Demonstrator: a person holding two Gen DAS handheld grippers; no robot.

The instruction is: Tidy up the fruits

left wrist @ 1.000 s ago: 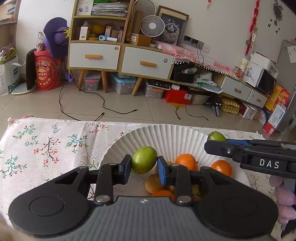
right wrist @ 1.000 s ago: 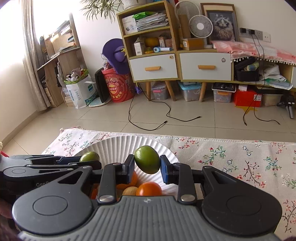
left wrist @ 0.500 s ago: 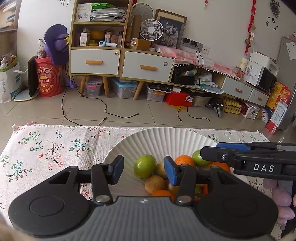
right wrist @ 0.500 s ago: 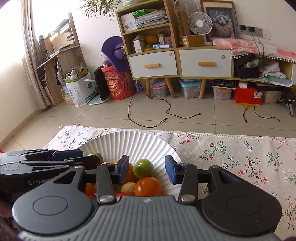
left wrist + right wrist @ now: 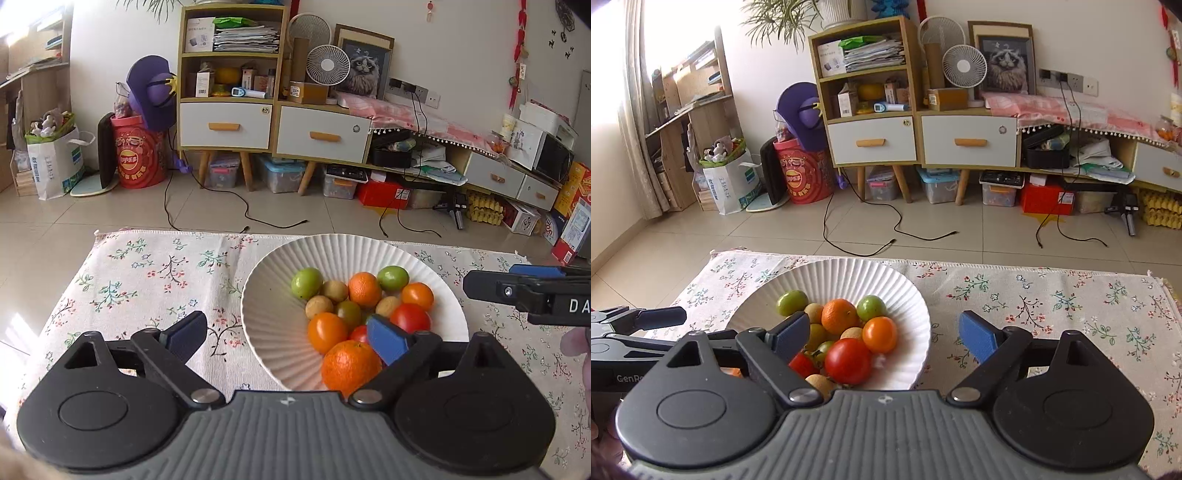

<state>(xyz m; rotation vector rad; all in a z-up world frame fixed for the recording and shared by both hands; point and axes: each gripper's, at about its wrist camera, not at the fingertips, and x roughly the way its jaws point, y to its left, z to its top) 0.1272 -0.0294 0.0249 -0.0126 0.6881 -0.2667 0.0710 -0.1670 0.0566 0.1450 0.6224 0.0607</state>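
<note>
A floral tablecloth (image 5: 155, 273) covers the surface, and beyond it lie a tiled floor (image 5: 923, 229) with loose black cables and a wooden cabinet (image 5: 229, 103) at twelve o'clock. The white ribbed bowl (image 5: 273, 273) sits on the cloth, holding the fruits (image 5: 364, 288) — green, orange, red, tan. The left gripper (image 5: 286, 334) has just been opening and stands wide with nothing held; the right gripper (image 5: 884, 332) likewise — wide apart, empty, the bowl at its ten o'clock.

"GenRo" on left gripper (image 5: 628, 376)
</note>
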